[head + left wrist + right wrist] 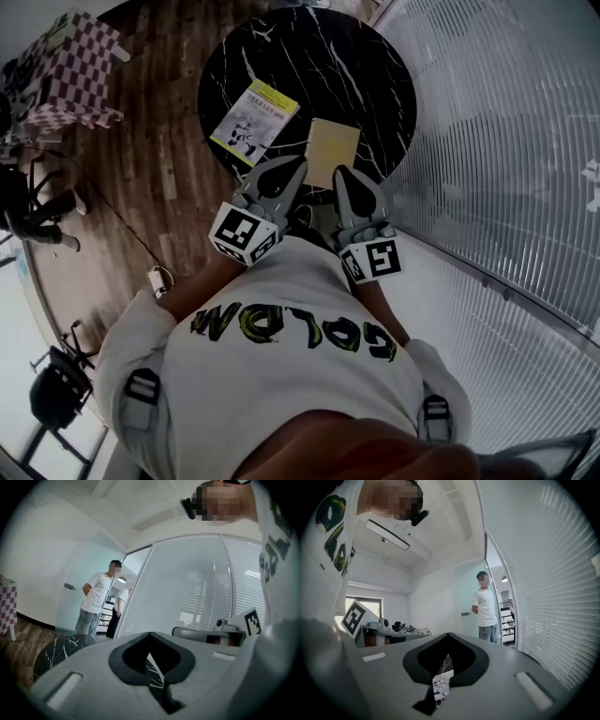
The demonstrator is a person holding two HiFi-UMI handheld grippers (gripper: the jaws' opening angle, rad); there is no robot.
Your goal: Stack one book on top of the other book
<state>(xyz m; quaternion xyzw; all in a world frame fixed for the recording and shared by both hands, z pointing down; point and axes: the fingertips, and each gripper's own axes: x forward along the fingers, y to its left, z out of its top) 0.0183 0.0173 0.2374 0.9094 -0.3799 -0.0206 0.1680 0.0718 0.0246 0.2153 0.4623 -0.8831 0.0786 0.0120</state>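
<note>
A round black marble table [366,75] carries two books. One has a white and yellow-green printed cover [253,120] and lies at the table's left. The other is plain yellow [332,150] and lies right of it, near the front edge. My left gripper [296,166] is shut and empty, its tip at the table's near edge between the two books. The right gripper [341,173] is also shut and empty, just in front of the yellow book. Both point level across the table. The left gripper view shows closed jaws [150,637] over marble; the right gripper view shows closed jaws [449,637] with a strip of printed cover [440,686] below.
A glass wall with blinds [487,141] curves along the right of the table. Wooden floor [159,169] lies to the left, with a checkered piece of furniture [75,70] and cables. Two people [96,602] stand beyond the table by a doorway; one person [486,606] shows in the right gripper view.
</note>
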